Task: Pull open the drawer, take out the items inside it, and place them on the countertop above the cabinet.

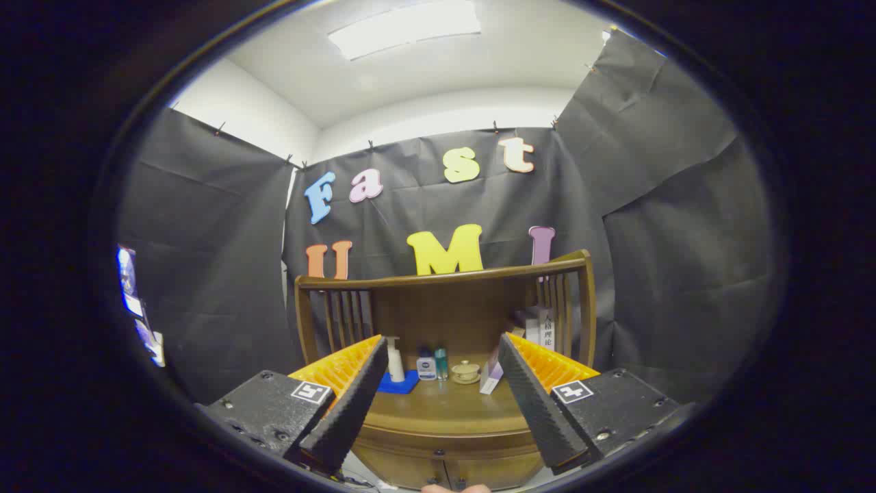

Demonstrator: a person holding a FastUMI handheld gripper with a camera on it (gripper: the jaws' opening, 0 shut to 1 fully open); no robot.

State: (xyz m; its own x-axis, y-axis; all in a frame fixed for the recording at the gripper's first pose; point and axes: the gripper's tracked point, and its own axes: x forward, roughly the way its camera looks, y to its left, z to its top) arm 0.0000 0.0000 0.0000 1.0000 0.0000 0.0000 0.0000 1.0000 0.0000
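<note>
— Where's the drawer (438, 457) from where you sit?

— Low on the front of the wooden cabinet (445, 438), below and between my fingers, a little ahead of them. It looks shut, small knobs showing on the front panels, so nothing is out of it yet, I'd say.

— And the gripper (438, 376)?

— Fingers spread wide, holding nothing. I judge that suits the start: open and free to close on a knob.

— What's on the countertop (445, 404)?

— Beyond the fingers, against the railed back: a pump bottle (395, 359) on a blue cloth (399, 383), two small bottles (433, 364), a lidded cup (465, 371), a box (490, 376) (tilted, I think). They crowd the rear, so the front strip stays bare for whatever comes out.
</note>
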